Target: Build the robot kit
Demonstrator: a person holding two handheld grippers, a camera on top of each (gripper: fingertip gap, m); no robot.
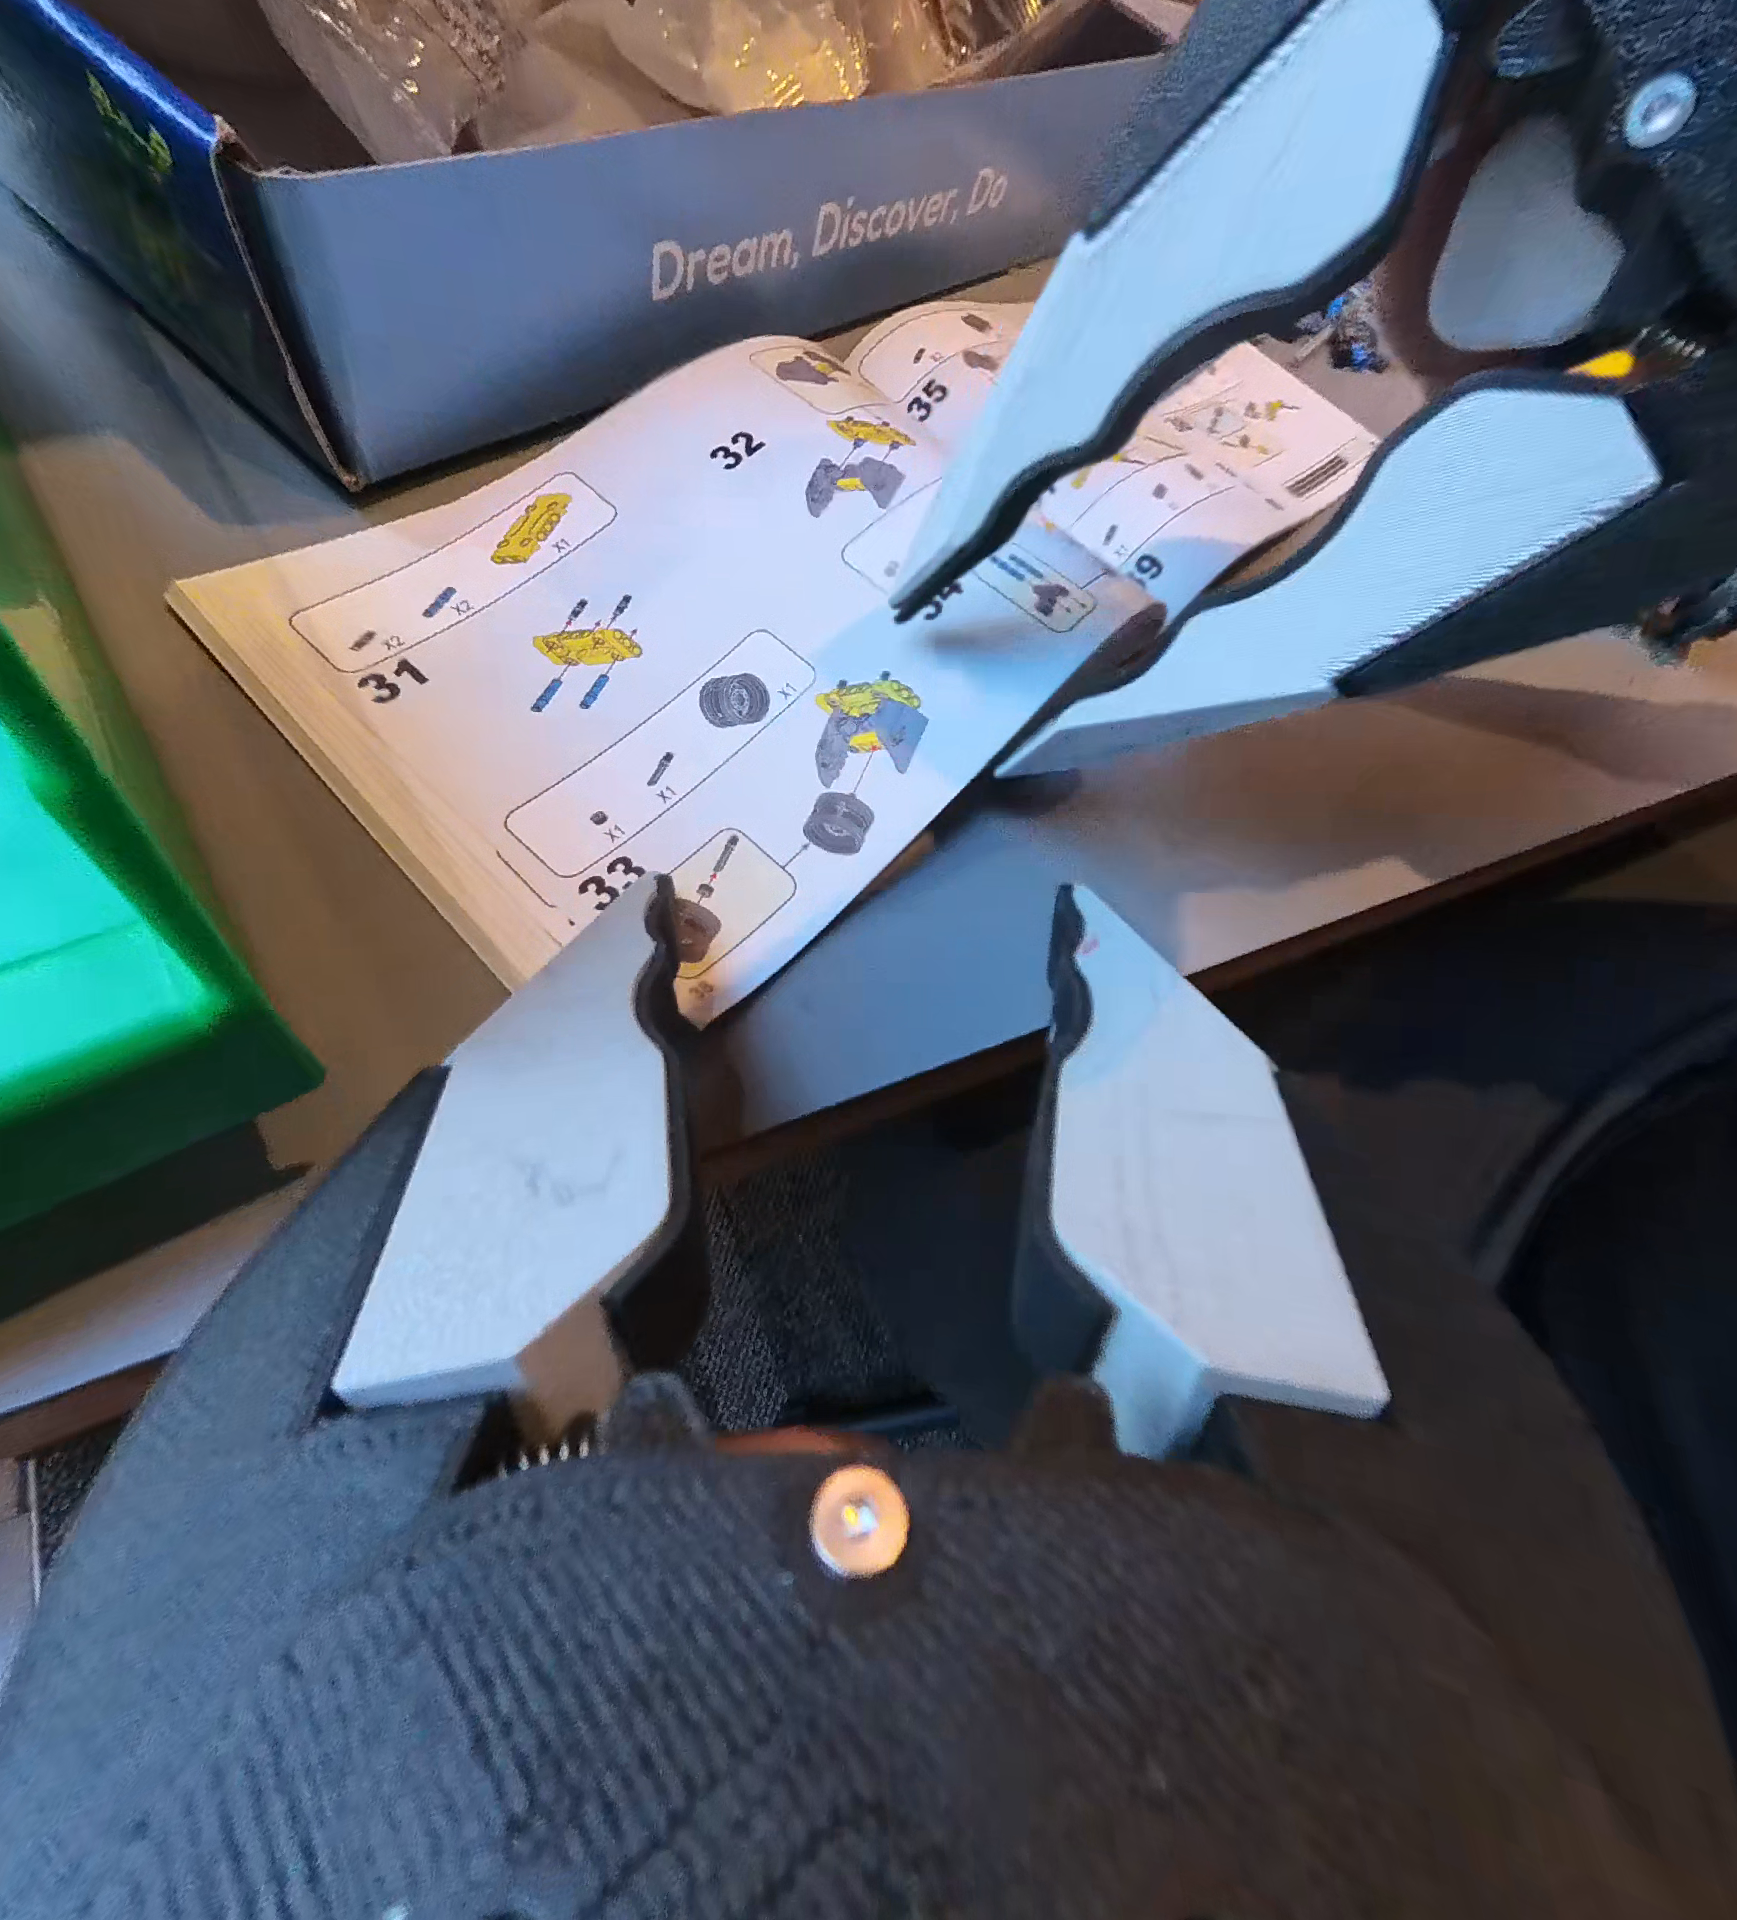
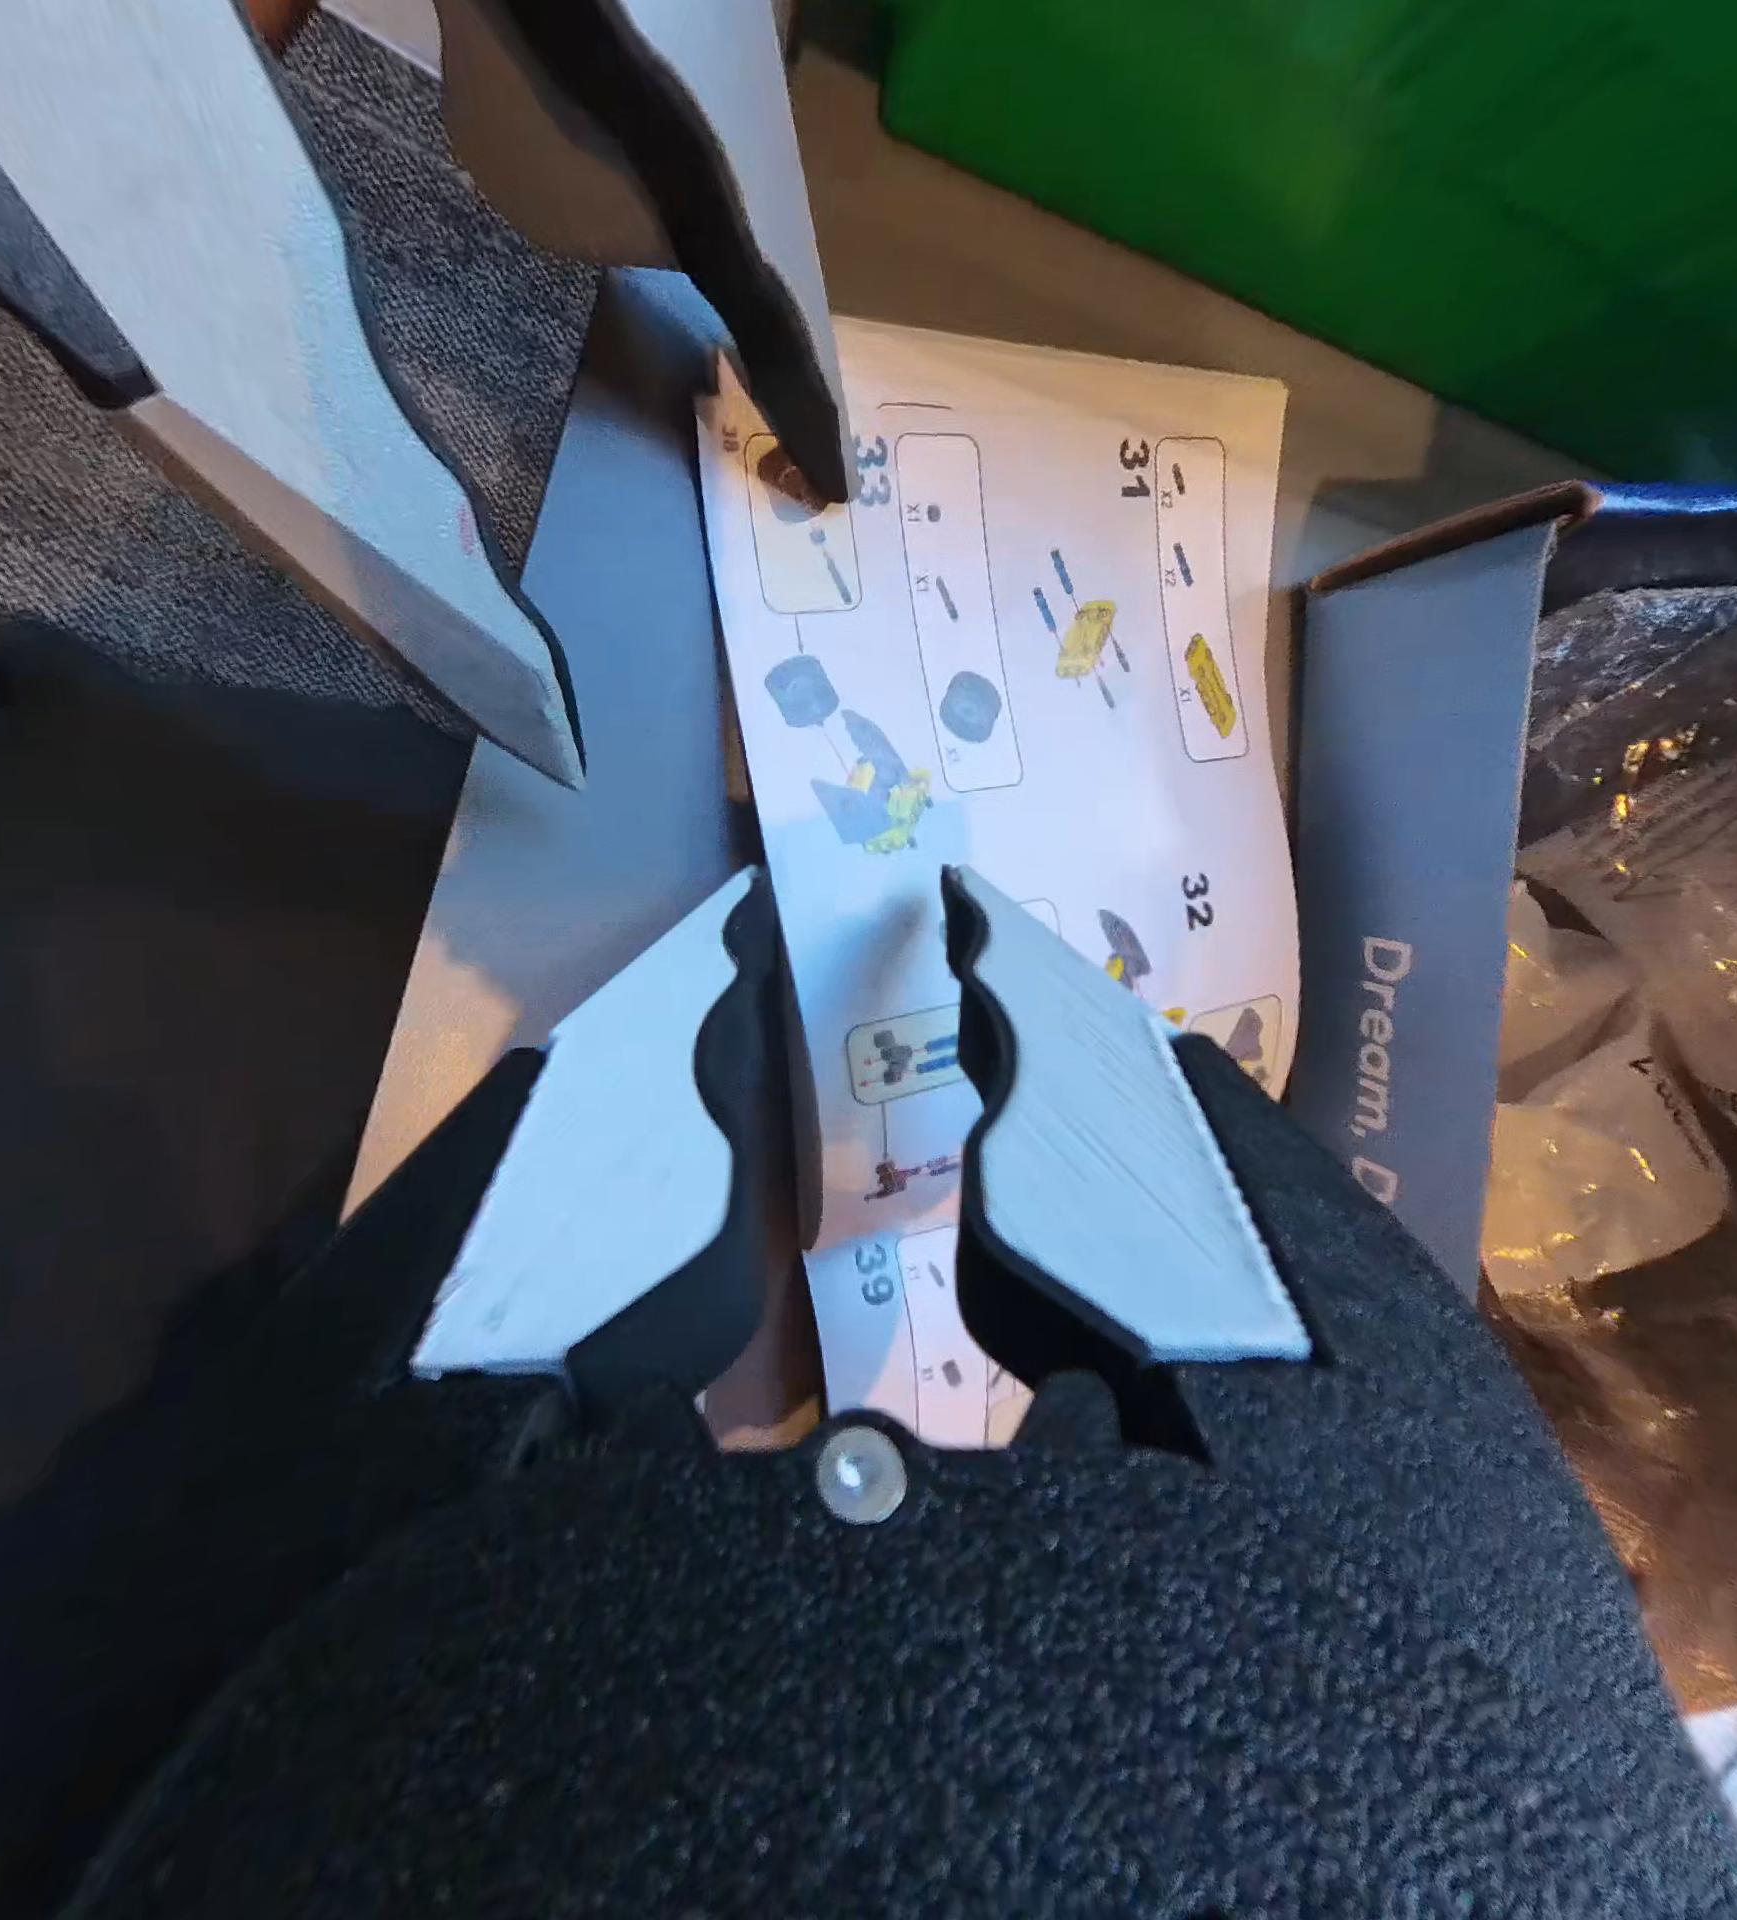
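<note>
Left gripper (image 1: 859, 899), grey-faced fingers with black wavy pads, jaws spread apart, nothing between them; its left fingertip (image 1: 658, 914) sits on or just over the near corner of the white paper building-toy instruction booklet (image 1: 573, 665), contact not certain. Booklet lies open on the grey tabletop (image 1: 1207, 894), near corner at the table's front edge, a page curling up under the other tool. Right gripper (image 2: 853, 883), same build, jaws apart too, hovering over the booklet's middle with the lifted page edge running between its fingers; not clamped on it as far as visible. Grey open cardboard box with blue outer side (image 1: 552, 270) just behind the booklet, crinkly clear plastic bags (image 2: 1674, 1039) inside. Green plastic bin (image 1: 33, 935) to the left of the booklet, close by. Dark grey fabric chair seat (image 1: 791, 1278) below the table edge.
</note>
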